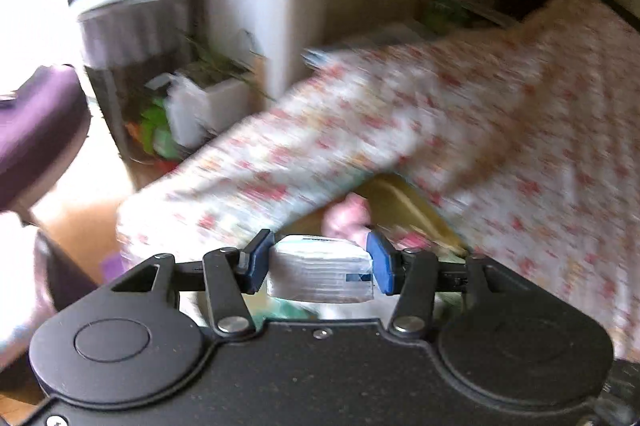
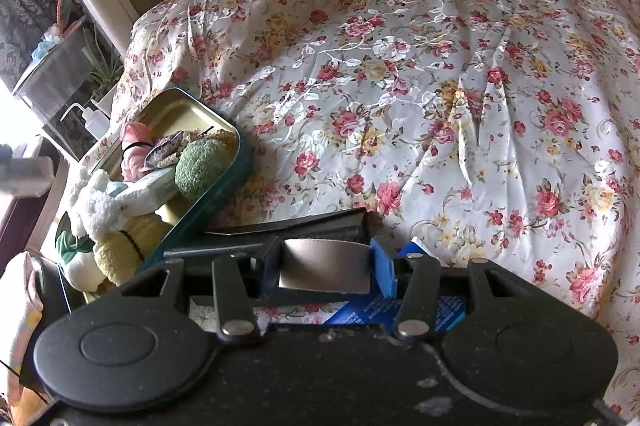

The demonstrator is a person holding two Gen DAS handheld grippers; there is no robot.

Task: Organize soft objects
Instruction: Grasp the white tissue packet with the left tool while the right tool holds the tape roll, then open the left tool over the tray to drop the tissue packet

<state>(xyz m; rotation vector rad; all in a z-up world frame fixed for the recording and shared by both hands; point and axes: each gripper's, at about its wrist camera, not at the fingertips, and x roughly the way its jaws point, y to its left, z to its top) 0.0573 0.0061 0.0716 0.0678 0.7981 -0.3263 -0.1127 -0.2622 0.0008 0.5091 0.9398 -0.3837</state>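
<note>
Floral bedspread (image 2: 400, 66) in red and yellow roses over a white ground, spread across the bed and filling most of the right wrist view, creased toward 3 o'clock. At 10 o'clock, off the bed's edge, a white squeeze bottle (image 2: 94, 120), a potted plant (image 2: 105, 74) and a grey bin (image 2: 52, 82) against a patterned dark curtain. At 9 o'clock on the bedspread, a green-walled tin tray (image 2: 224, 186), holding a green fuzzy ball (image 2: 200, 166), a pink soft piece (image 2: 134, 146), a white plush toy (image 2: 100, 202) and a yellow knitted piece (image 2: 120, 246). Right claw (image 2: 326, 268) clamped on a dark flat case (image 2: 288, 226) with a shiny face. Left claw (image 1: 316, 266), view blurred, clamped on a white tissue pack (image 1: 320, 276).
</note>
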